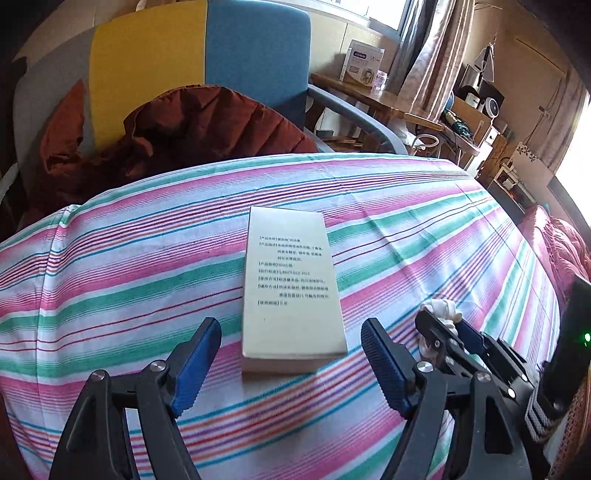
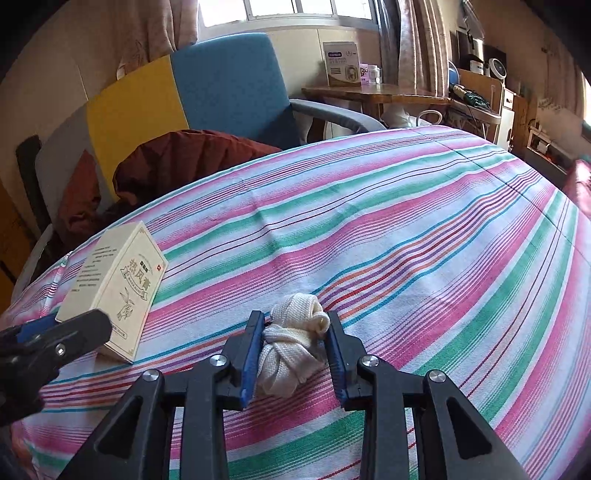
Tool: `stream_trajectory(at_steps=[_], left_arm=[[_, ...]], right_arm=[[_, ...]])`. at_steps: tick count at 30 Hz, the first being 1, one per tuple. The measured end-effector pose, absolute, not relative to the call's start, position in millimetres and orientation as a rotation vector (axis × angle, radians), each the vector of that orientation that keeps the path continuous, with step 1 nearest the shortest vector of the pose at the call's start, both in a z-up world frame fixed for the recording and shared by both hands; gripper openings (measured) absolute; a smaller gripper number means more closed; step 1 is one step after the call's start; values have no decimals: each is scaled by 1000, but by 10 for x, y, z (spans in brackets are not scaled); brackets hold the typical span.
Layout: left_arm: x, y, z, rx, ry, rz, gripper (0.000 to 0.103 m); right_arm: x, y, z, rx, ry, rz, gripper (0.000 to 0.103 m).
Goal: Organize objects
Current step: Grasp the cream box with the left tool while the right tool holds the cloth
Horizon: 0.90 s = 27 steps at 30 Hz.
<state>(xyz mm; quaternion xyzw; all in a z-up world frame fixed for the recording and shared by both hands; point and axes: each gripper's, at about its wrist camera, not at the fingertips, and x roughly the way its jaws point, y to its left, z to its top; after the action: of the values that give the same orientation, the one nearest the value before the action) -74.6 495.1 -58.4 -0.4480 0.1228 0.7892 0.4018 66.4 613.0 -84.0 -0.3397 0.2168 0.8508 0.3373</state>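
I see a bed under a striped sheet (image 1: 147, 288). A cream box (image 1: 291, 288) lies flat just ahead of my left gripper (image 1: 291, 363); a knotted white cloth (image 2: 291, 347) rests on the sheet between my right gripper's (image 2: 295, 354) pads.

Daylit bedroom behind a striped bed

A striped sheet (image 2: 406, 229) covers the bed; beyond it stands a blue-and-yellow chair (image 2: 229, 85) with a rust-brown quilted jacket (image 1: 207, 122), a wooden table (image 2: 373, 92), curtains (image 2: 413, 40) and a bright window (image 2: 295, 11).
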Motion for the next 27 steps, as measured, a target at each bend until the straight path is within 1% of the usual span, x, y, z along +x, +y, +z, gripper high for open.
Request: stream_trajectory(at_steps=[2, 4, 5, 8, 13, 22, 27], left_arm=[[-805, 4987, -631, -1139, 298, 2019, 79], [-846, 4990, -669, -1129, 290, 2042, 68], [-874, 4975, -706, -1138, 285, 2051, 54], [-906, 4870, -787, -1147, 245, 2046, 53], [-739, 4692, -804, -1065, 301, 2068, 52], [-487, 4079, -768, -1049, 189, 2158, 51], [-437, 3777, -764, -1055, 108, 2209, 51]], right_arm=[[656, 6122, -841, -887, 554, 2214, 32], [649, 6115, -841, -887, 548, 2212, 32], [648, 6113, -841, -888, 544, 2212, 32], [637, 6109, -846, -890, 539, 2209, 32], [625, 6094, -843, -891, 526, 2205, 32], [617, 6057, -817, -889, 493, 2207, 32], [607, 5974, -748, -873, 424, 2205, 32]])
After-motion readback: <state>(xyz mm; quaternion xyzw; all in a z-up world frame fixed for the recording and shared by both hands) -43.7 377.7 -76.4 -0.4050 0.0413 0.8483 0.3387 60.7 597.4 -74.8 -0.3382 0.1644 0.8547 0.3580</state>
